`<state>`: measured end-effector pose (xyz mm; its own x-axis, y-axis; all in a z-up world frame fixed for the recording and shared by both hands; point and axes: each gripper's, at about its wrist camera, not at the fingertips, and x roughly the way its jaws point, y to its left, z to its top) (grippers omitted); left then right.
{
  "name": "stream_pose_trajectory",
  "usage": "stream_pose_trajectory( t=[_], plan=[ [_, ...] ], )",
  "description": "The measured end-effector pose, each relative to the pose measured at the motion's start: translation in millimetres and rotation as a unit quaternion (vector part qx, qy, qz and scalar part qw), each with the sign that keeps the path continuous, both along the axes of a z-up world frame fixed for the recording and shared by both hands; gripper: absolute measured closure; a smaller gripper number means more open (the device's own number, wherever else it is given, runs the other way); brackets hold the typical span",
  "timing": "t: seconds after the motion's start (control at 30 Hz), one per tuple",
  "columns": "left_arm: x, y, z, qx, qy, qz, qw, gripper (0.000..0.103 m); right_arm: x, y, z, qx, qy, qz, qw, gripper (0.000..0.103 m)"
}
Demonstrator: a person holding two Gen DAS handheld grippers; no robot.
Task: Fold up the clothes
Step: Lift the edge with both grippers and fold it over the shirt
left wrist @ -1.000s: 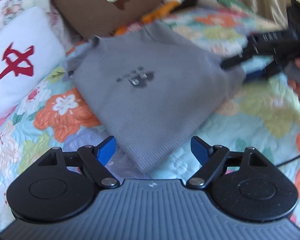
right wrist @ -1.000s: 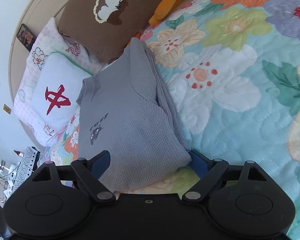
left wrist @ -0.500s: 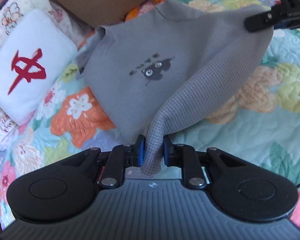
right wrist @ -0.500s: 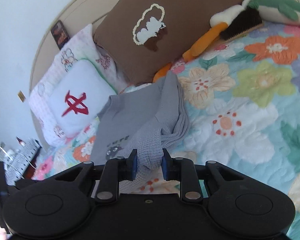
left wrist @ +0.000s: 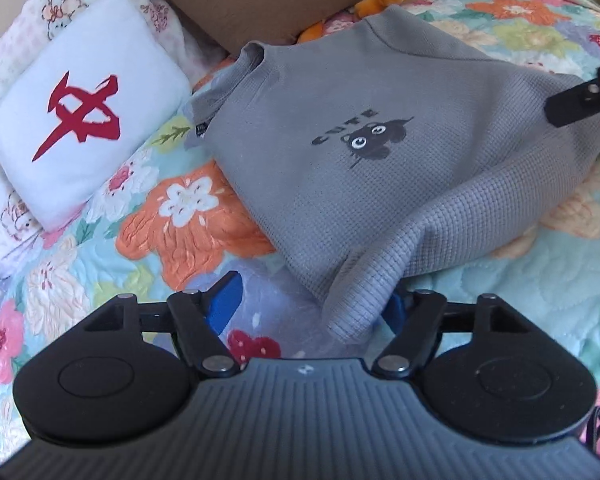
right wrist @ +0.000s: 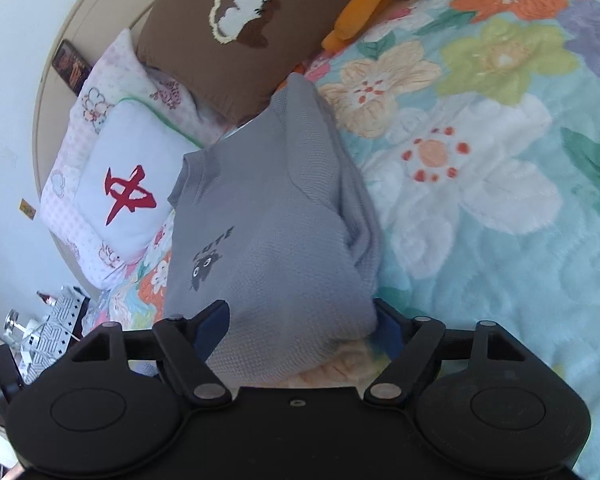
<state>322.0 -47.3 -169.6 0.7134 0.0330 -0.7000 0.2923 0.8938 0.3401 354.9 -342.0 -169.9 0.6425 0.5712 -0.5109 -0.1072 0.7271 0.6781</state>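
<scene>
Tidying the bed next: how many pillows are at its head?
3: a brown pillow by the headboard, a white pillow with a red mark, and a pink-patterned pillow under it. Others may be hidden.

grey shirt (left wrist: 380, 152) reads "cute"; white pillow (left wrist: 80, 120) bears a red character.

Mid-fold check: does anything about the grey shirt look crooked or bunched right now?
Yes. The grey shirt lies folded on the quilt, but its near corner is rumpled and puckered between the open left gripper fingers rather than lying flat.
</scene>
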Motion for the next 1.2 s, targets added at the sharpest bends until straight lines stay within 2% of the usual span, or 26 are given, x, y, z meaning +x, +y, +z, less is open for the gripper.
stream_pose_trajectory(
  t=[0.03, 0.07, 0.1, 0.13, 0.23, 0.4, 0.6, 0.73, 0.9, 1.07, 1.2],
  plan=[
    [2, 0, 1, -0.014, 0.014, 0.005, 0.9998, 0.079, 5, 3, 2, -0.006, -0.002, 0.002, 1.0, 0.023],
    [4, 0, 3, -0.031, 0.03, 0.014, 0.999, 0.089, 9, 5, 3, -0.012, -0.007, -0.002, 1.0, 0.04],
    [3, -3, 5, -0.033, 0.026, 0.017, 0.999, 0.092, 11, 7, 4, -0.017, -0.019, -0.006, 1.0, 0.052],
    [1, -6, 7, -0.031, 0.018, 0.019, 0.9992, 0.093, 13, 8, 4, -0.019, -0.022, -0.004, 1.0, 0.074],
    [-16, -17, 13, 0.002, -0.034, 0.005, 0.9994, 0.094, 8, 6, 9, -0.024, -0.037, -0.005, 0.999, 0.078],
    [-45, -14, 29, -0.009, -0.07, 0.003, 0.9975, 0.095, -9, 2, 35, -0.026, -0.065, -0.002, 0.998, 0.08],
    [-90, -6, 49, -0.033, -0.072, -0.028, 0.9964, 0.094, -41, -4, 62, -0.033, -0.059, 0.01, 0.998, 0.08],
    [-125, -7, 60, -0.042, -0.076, -0.041, 0.9954, 0.094, -67, -2, 84, -0.059, -0.054, 0.026, 0.996, 0.08],
    [-154, -1, 69, -0.074, -0.076, -0.023, 0.9941, 0.094, -105, -5, 102, -0.057, -0.048, 0.03, 0.997, 0.08],
    [-180, 6, 78, -0.106, -0.073, -0.007, 0.9916, 0.094, -138, 1, 108, -0.079, -0.044, 0.043, 0.995, 0.08],
    [-192, 12, 83, -0.13, -0.065, 0.0, 0.9894, 0.094, -156, 0, 110, -0.07, -0.04, 0.047, 0.996, 0.08]
  ],
)
